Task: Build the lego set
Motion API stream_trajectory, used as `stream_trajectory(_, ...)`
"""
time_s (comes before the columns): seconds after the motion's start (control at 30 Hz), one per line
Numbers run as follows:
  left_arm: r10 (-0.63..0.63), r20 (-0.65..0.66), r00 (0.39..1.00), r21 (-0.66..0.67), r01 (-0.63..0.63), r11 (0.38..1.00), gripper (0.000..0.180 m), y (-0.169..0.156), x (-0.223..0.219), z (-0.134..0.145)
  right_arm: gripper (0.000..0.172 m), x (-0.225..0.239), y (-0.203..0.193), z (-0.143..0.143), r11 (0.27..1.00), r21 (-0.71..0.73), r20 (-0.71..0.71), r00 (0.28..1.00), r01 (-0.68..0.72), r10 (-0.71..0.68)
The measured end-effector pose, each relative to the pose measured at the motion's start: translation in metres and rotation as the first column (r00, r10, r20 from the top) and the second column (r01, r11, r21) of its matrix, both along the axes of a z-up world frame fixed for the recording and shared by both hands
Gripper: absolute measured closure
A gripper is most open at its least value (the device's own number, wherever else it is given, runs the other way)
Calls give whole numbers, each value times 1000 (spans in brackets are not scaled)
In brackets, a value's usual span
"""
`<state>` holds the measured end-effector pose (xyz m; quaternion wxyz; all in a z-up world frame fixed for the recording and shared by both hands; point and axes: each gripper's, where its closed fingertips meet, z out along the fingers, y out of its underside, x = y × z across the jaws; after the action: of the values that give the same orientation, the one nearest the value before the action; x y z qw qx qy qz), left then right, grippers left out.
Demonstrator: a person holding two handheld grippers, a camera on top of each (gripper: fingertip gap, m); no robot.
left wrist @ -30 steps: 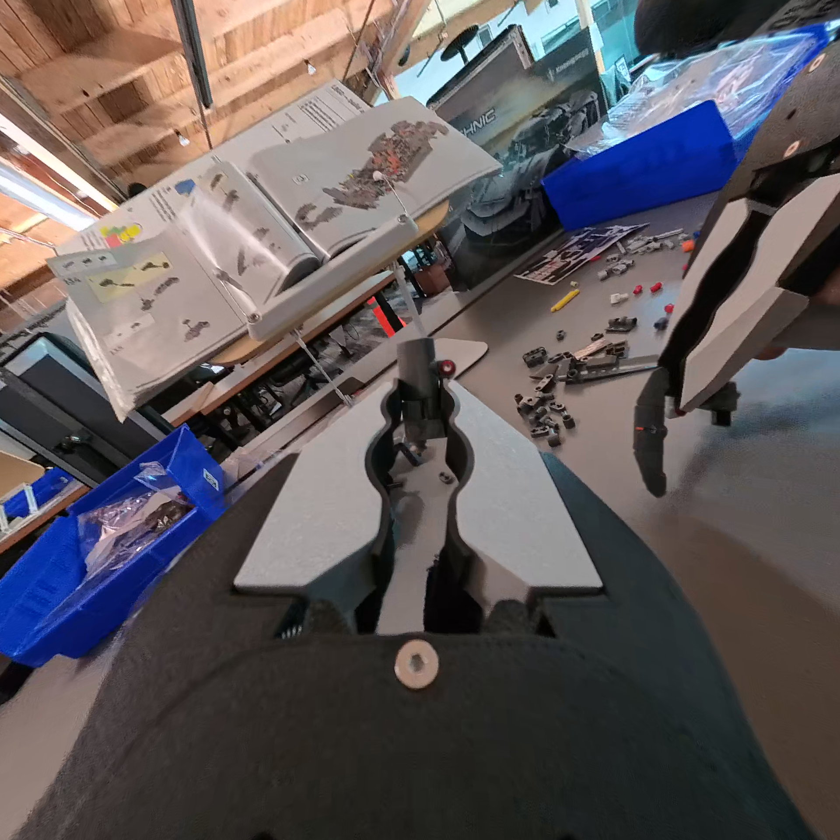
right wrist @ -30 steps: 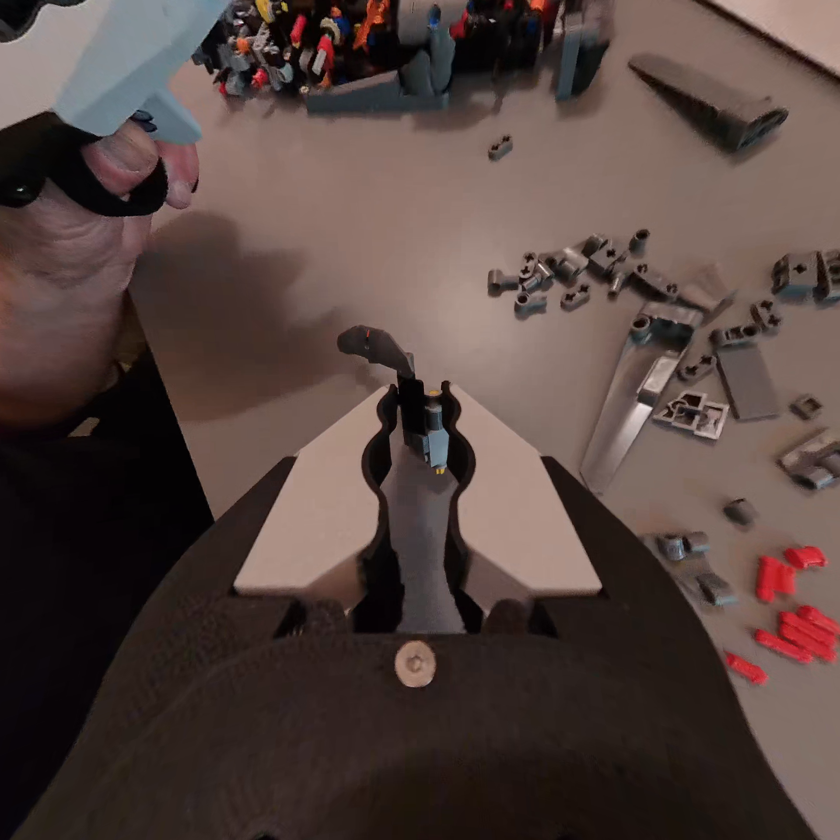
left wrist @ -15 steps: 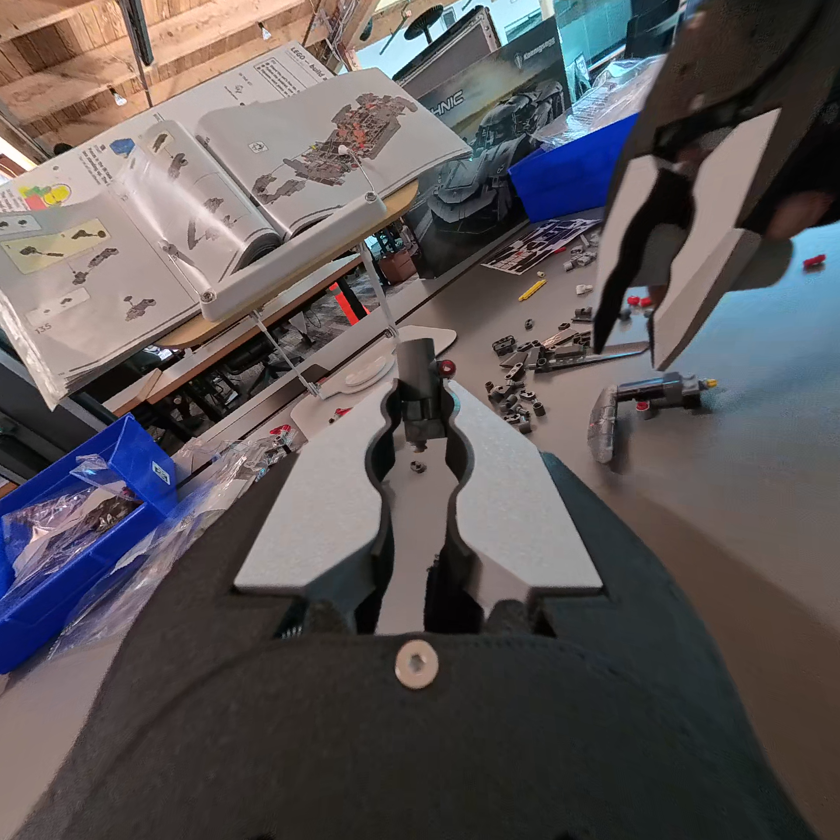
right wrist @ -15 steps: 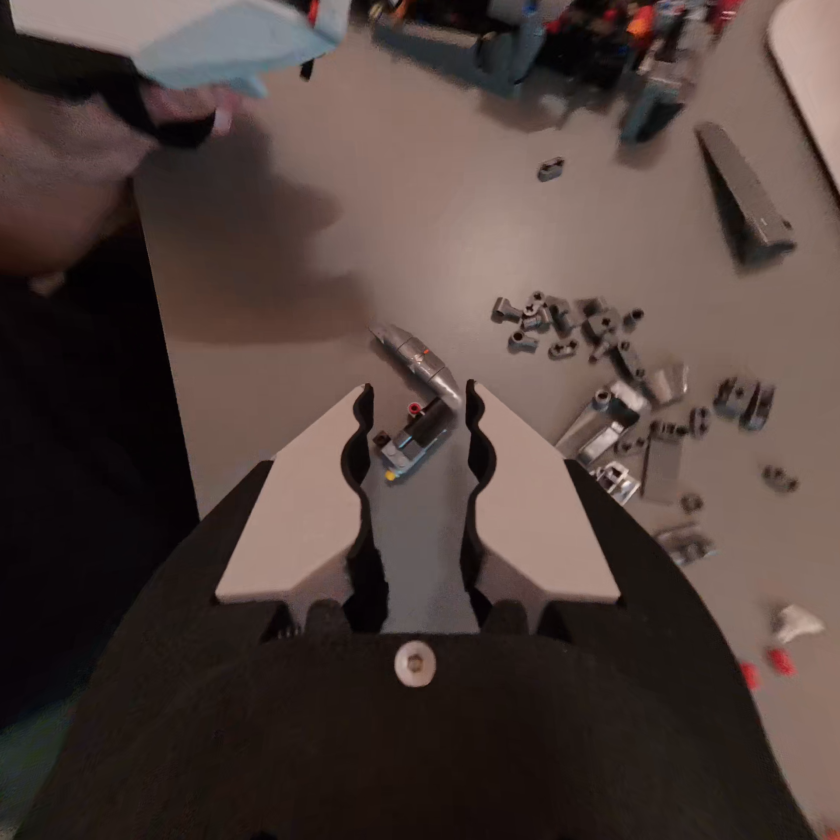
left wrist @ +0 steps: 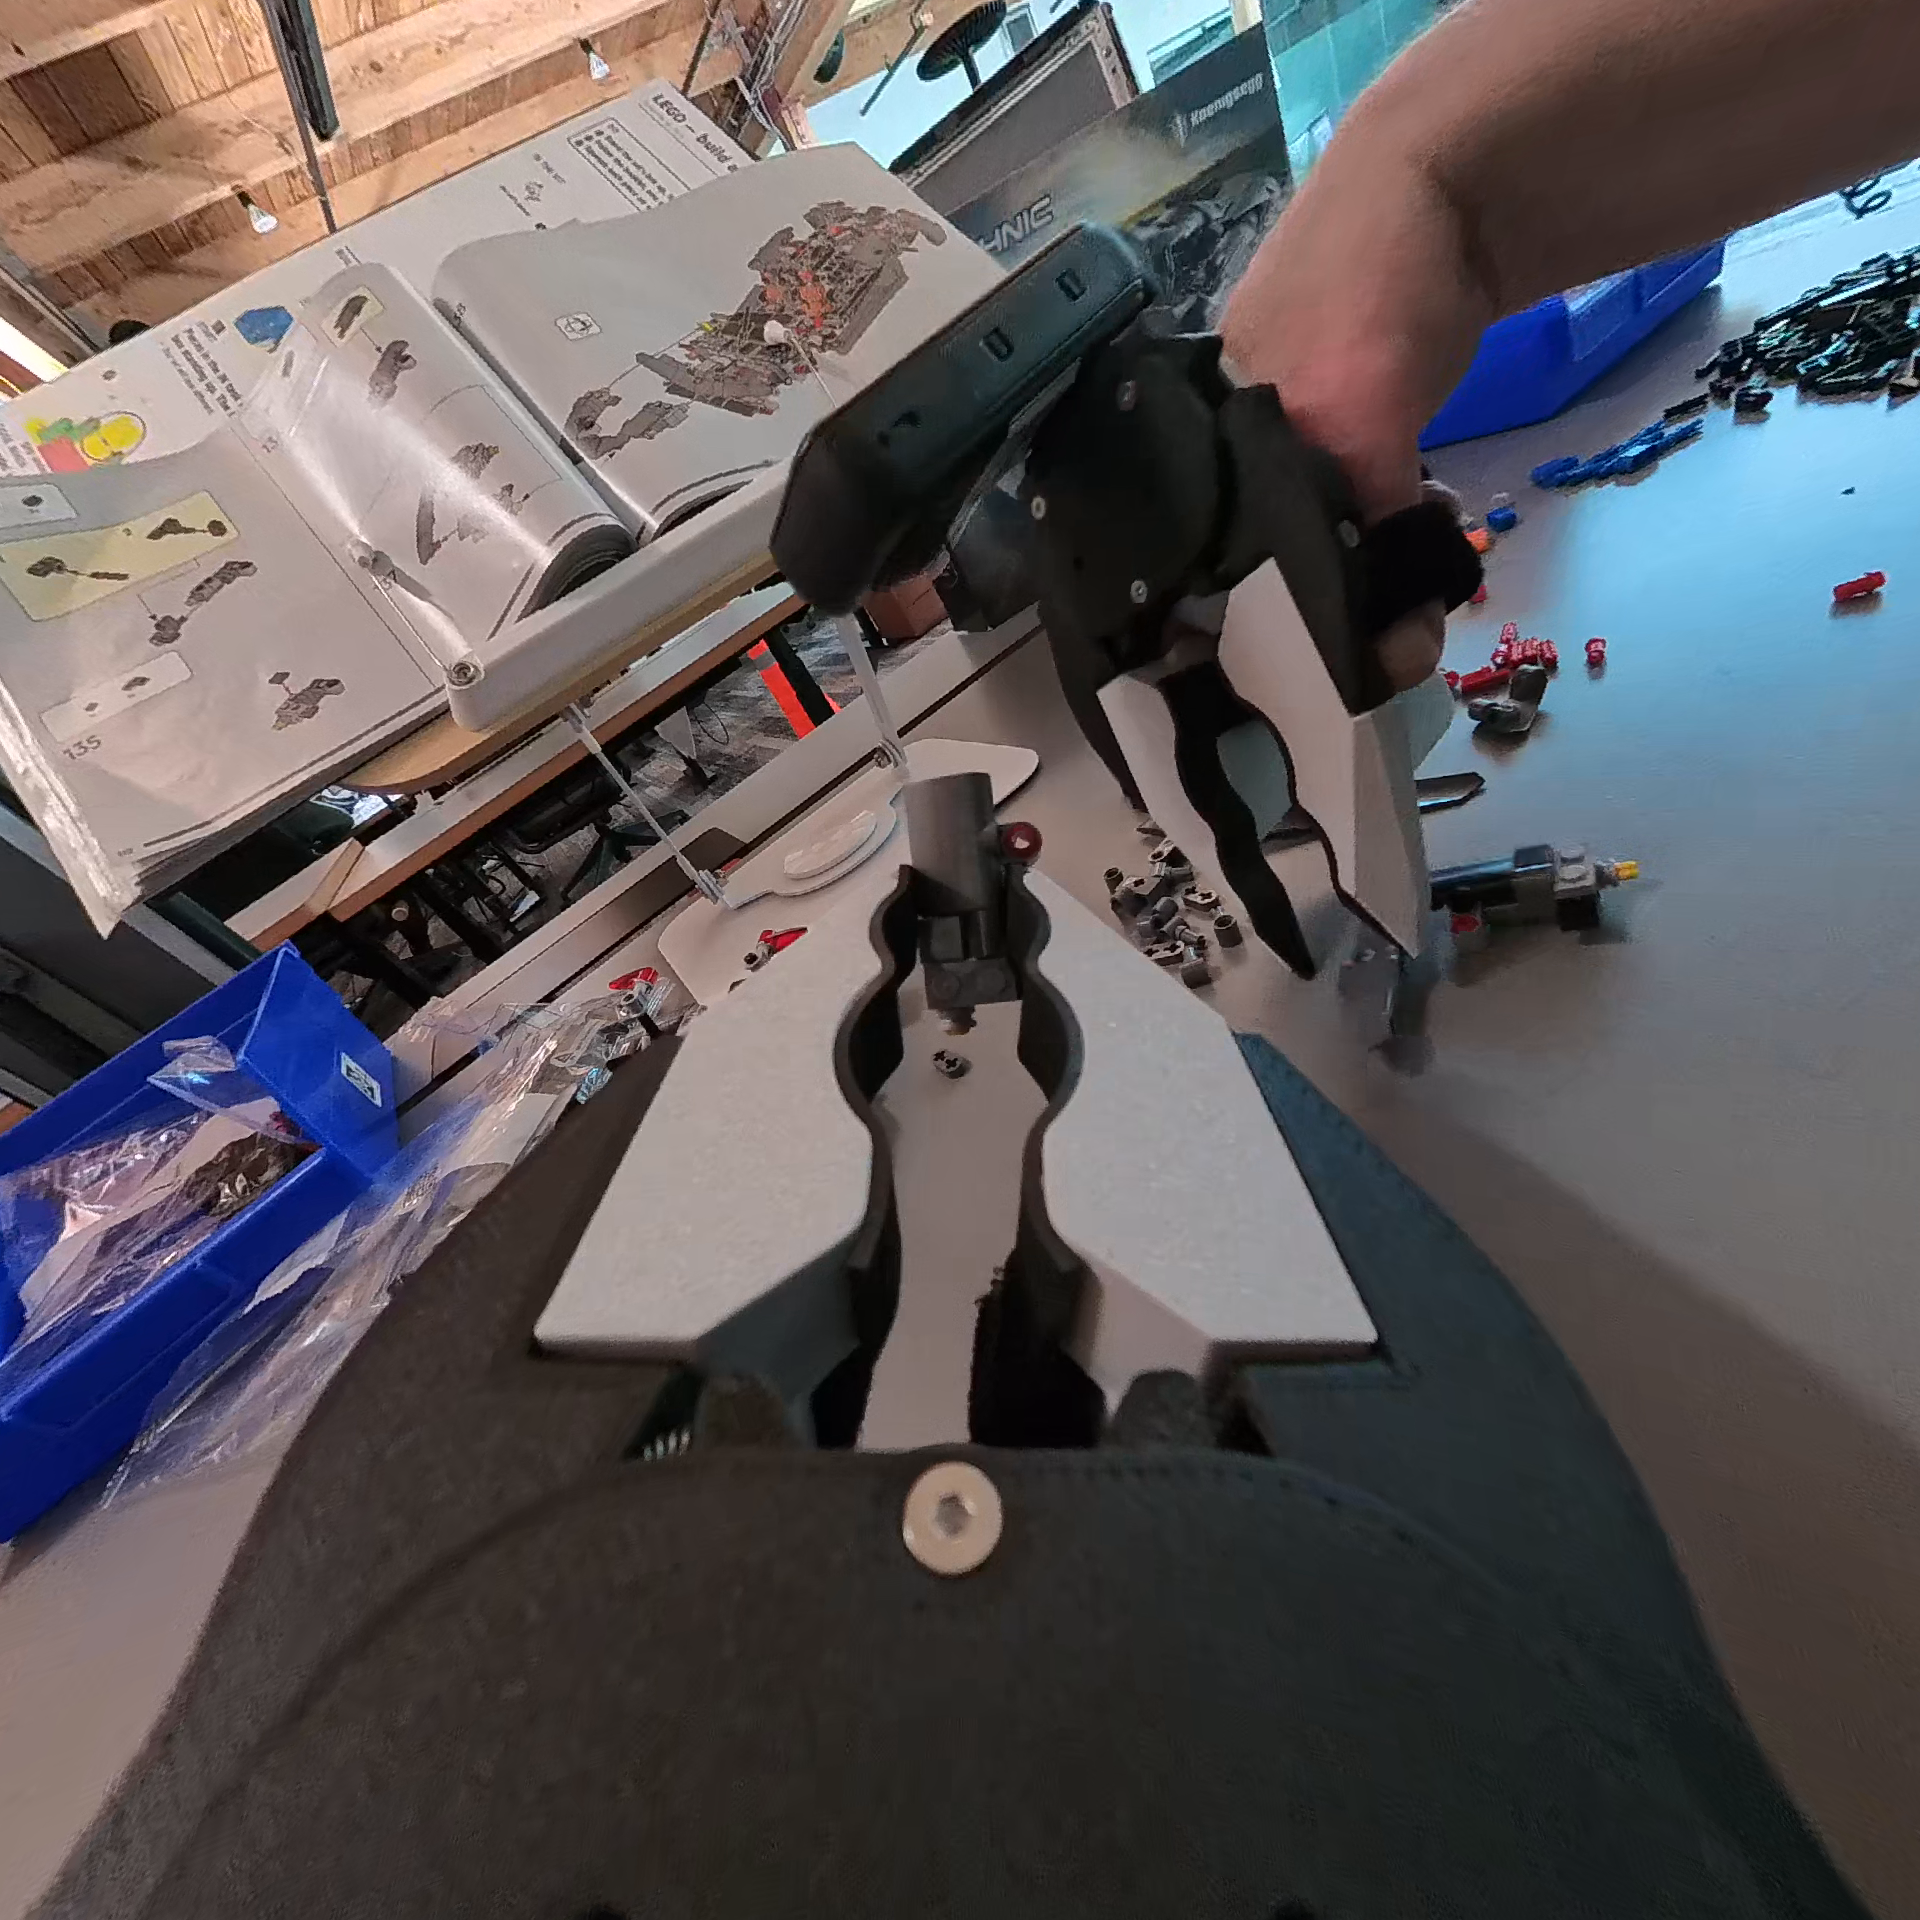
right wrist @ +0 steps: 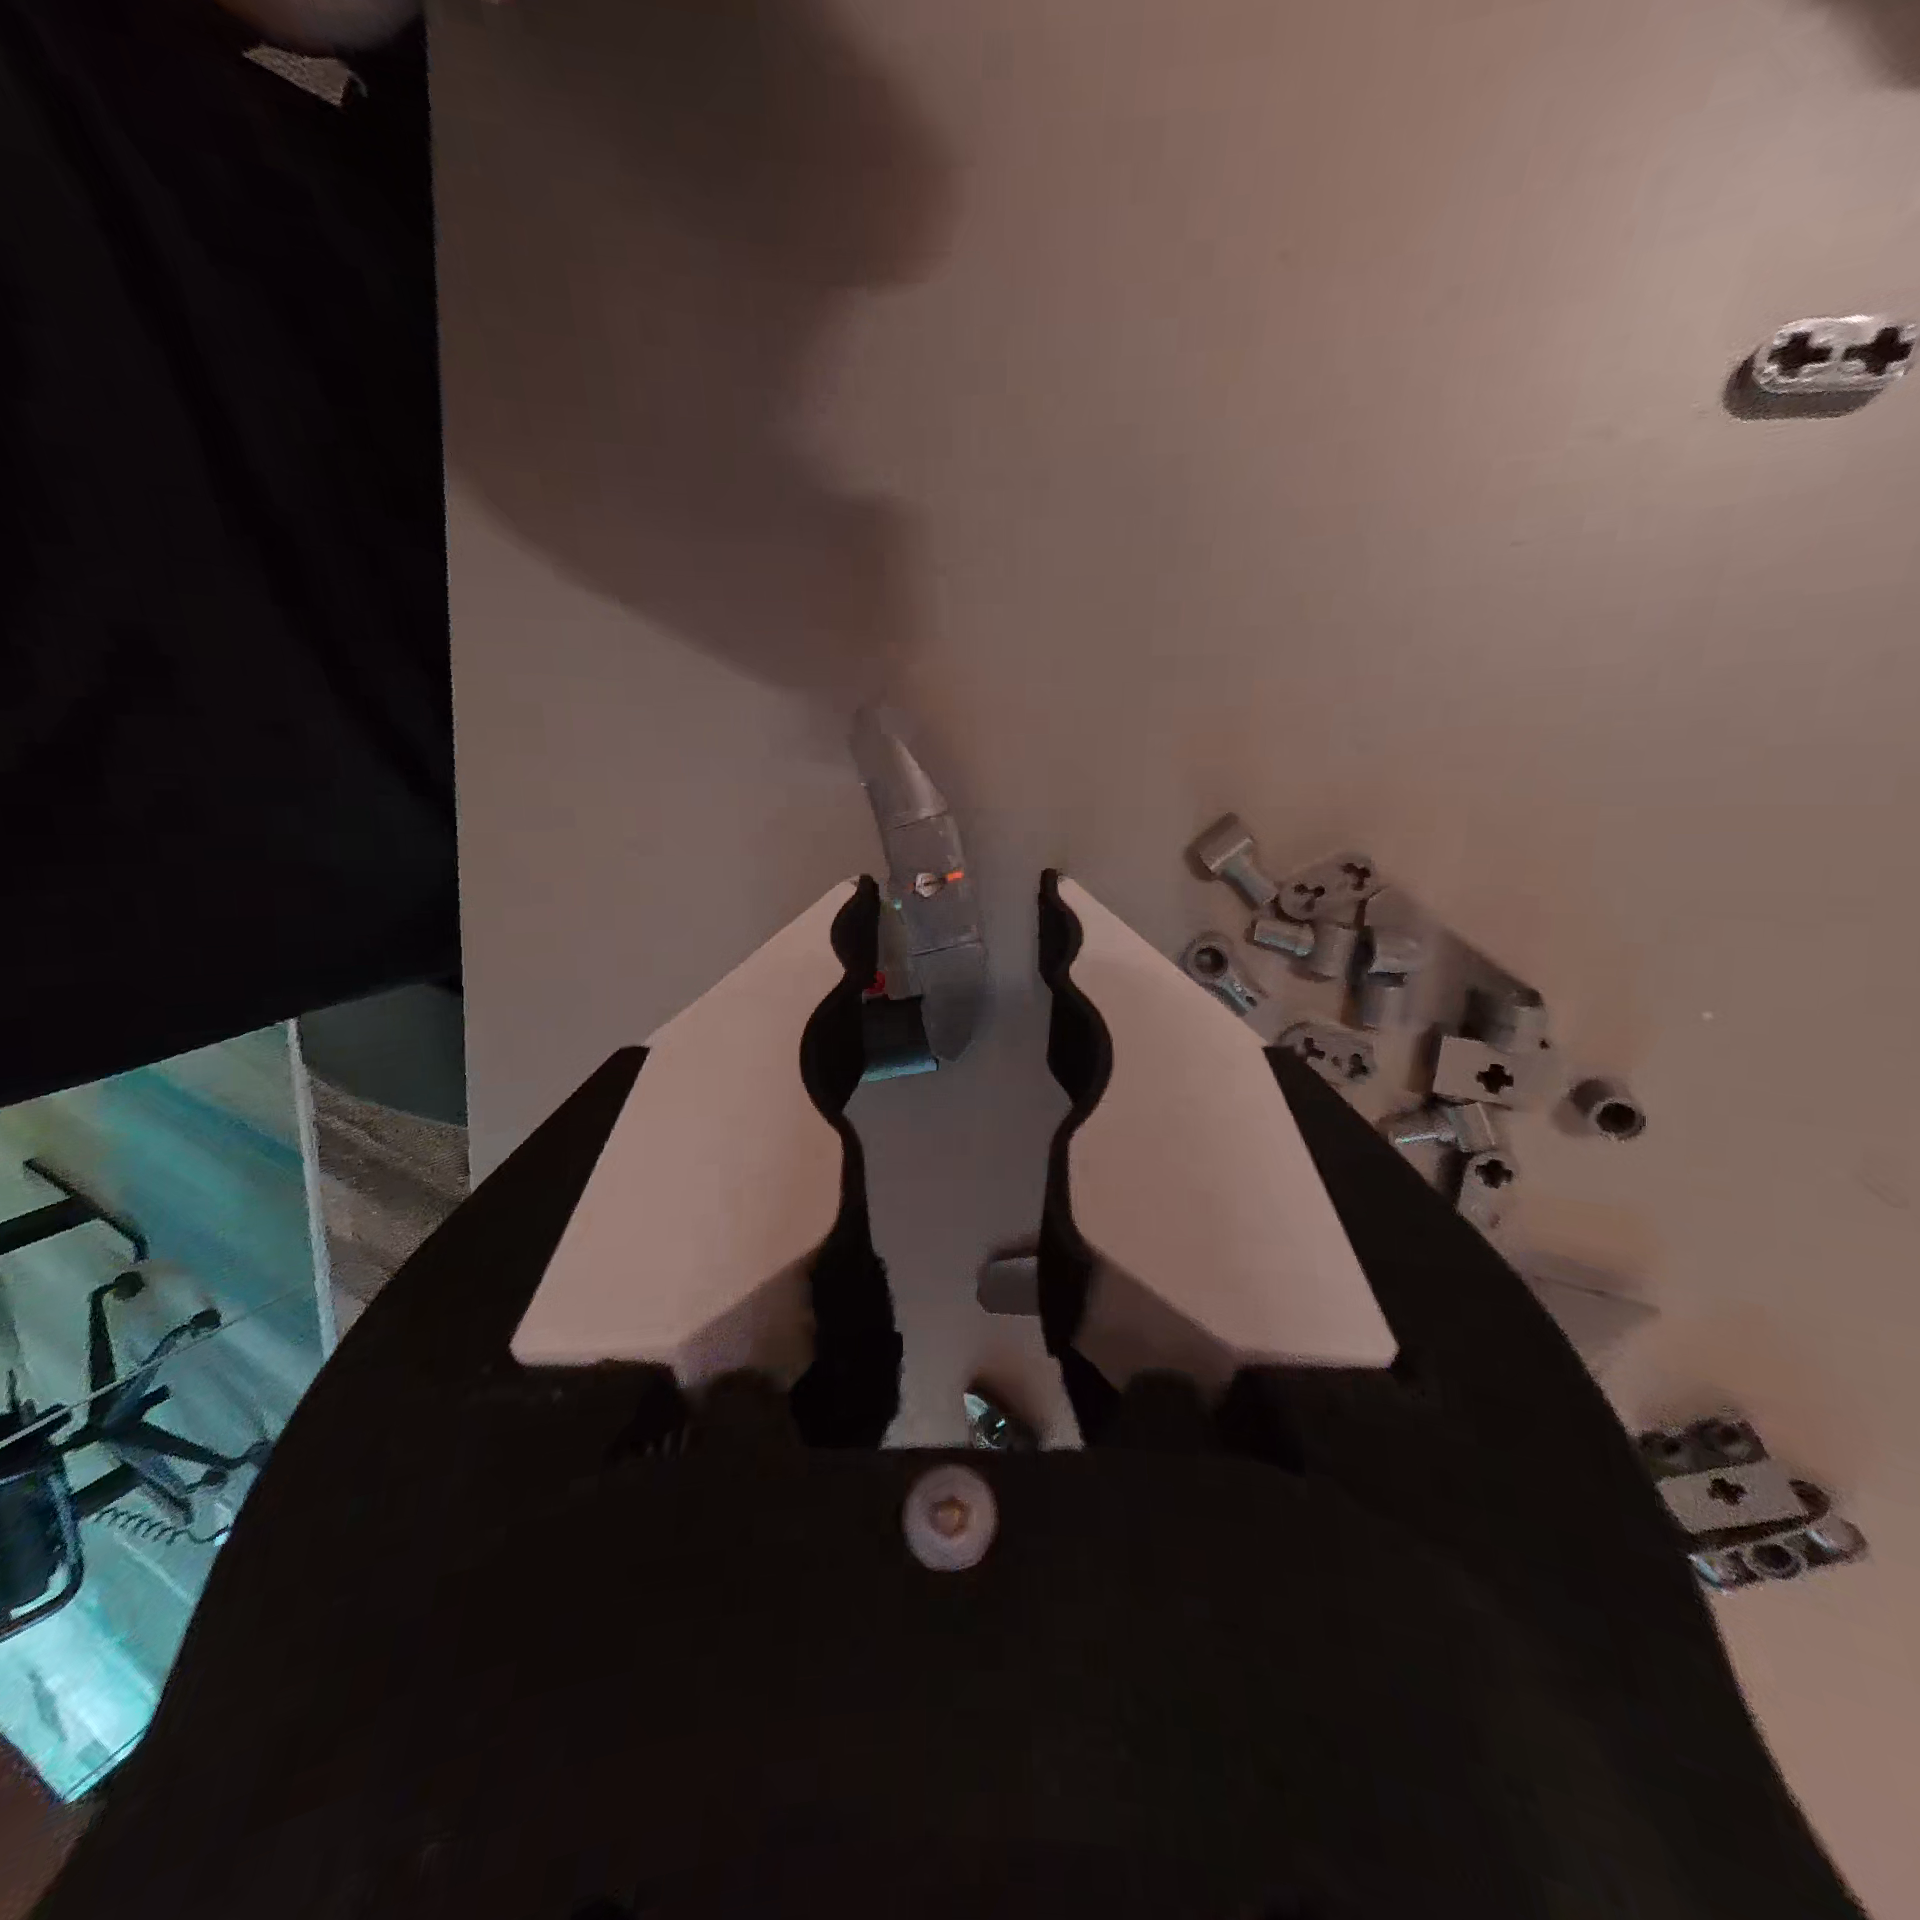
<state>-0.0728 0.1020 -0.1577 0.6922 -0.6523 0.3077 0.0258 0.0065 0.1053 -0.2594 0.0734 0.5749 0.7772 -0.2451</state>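
Left gripper (left wrist: 961,940) clamping a dark grey brick assembly (left wrist: 961,883) between both pads, standing upright out of the fingertips; small red pin (left wrist: 1023,837) sticking out of its right side. Tiny grey piece (left wrist: 948,1063) lying on the grey table (left wrist: 1662,1195) below the jaws.

Right gripper (right wrist: 951,904) pointing down at the table, jaws parted. Curved grey assembly (right wrist: 920,894) lying flat on the table between the fingertips, hugging the left pad (right wrist: 852,935), clear gap to the right pad; not clamped. Same right gripper showing in the left wrist view (left wrist: 1340,935), held by a hand (left wrist: 1351,343), tips low over the table and blurred. Black-and-grey assembly with yellow tip (left wrist: 1527,878) lying just right of those tips.

Containers:
- Blue bin (left wrist: 62,1382) at left edge of the table, holding crumpled clear plastic bags (left wrist: 135,1195) with dark parts inside. More clear bags (left wrist: 488,1049) spilling beside it on the table.
- Second blue bin (left wrist: 1558,353) far right behind the hand; contents cannot tell.

Loose on the table: cluster of small grey connectors (right wrist: 1382,997) just right of the right gripper, red pins (left wrist: 1512,660) farther off, black parts (left wrist: 1829,343) and blue parts (left wrist: 1610,457) near the far bin.

Open instruction booklet (left wrist: 416,457) resting tilted on a white stand (left wrist: 831,831) behind the left gripper.
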Motion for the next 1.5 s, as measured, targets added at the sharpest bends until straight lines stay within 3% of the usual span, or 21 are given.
stream_trajectory(0.17,-1,2,1000,-4,1,1000,166,1,0,0,157,2,-5,-1,996,-92,37,999,-10,13)
stream_trajectory(0.4,-8,-7,1000,-4,8,1000,166,1,3,-1,159,5,-18,0,983,-182,3,1000,-22,23)
stream_trajectory(0.67,-11,-15,1000,14,12,1000,166,1,6,1,160,-3,-22,14,982,-185,-162,985,35,-66)
stream_trajectory(0.97,-13,-37,999,6,13,1000,166,2,10,-2,160,-10,-10,35,963,-202,-330,913,178,-238)
stream_trajectory(1.07,-15,-40,999,10,15,1000,166,2,10,-1,160,-10,-10,40,954,-221,-394,876,203,-278)
stream_trajectory(1.27,-43,-50,998,52,46,998,166,-3,17,5,162,-7,-3,65,925,-236,-567,730,299,-381)
stream_trajectory(1.4,-55,-116,992,138,71,988,166,-11,27,13,169,-5,2,77,886,-199,-638,631,418,-441)
stream_trajectory(1.5,-61,-178,982,158,89,983,166,-14,36,11,169,-7,-1,81,871,-156,-673,596,466,-439)
